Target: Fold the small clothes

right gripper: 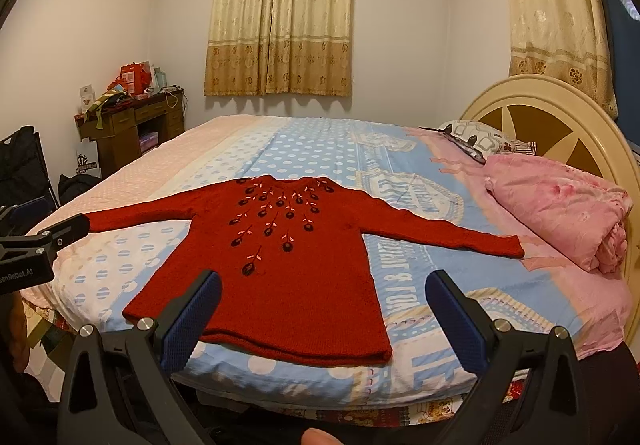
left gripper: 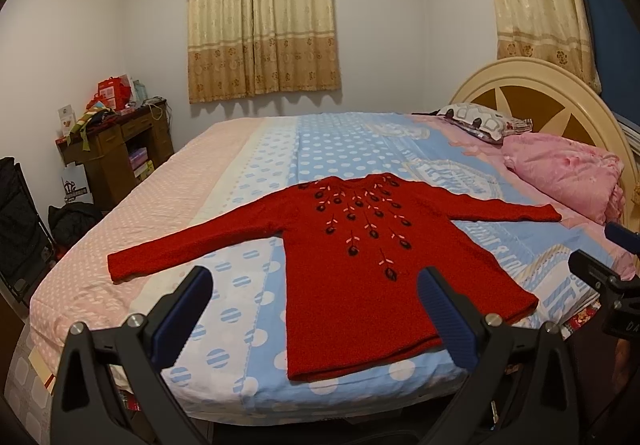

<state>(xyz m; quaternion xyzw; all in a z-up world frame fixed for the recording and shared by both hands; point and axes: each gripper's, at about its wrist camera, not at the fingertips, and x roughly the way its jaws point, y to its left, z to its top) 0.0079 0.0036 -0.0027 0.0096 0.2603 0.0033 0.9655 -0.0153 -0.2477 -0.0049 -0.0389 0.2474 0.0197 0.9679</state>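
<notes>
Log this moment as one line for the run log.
stage: before first fold | sweater: flat on bed, sleeves spread | left gripper: open, empty | right gripper: open, empty

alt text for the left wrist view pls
A red sweater with dark embroidered flowers lies flat, sleeves spread, on a polka-dot bed sheet. The open left gripper hovers before its hem, holding nothing.

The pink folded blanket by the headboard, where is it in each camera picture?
Left wrist view: the pink folded blanket sits at the right edge, past the red sweater's sleeve end.
Right wrist view: the pink folded blanket sits right of centre, larger, again just past that sleeve end.
Shared landmark: the round cream headboard rises behind the blanket in both.
</notes>
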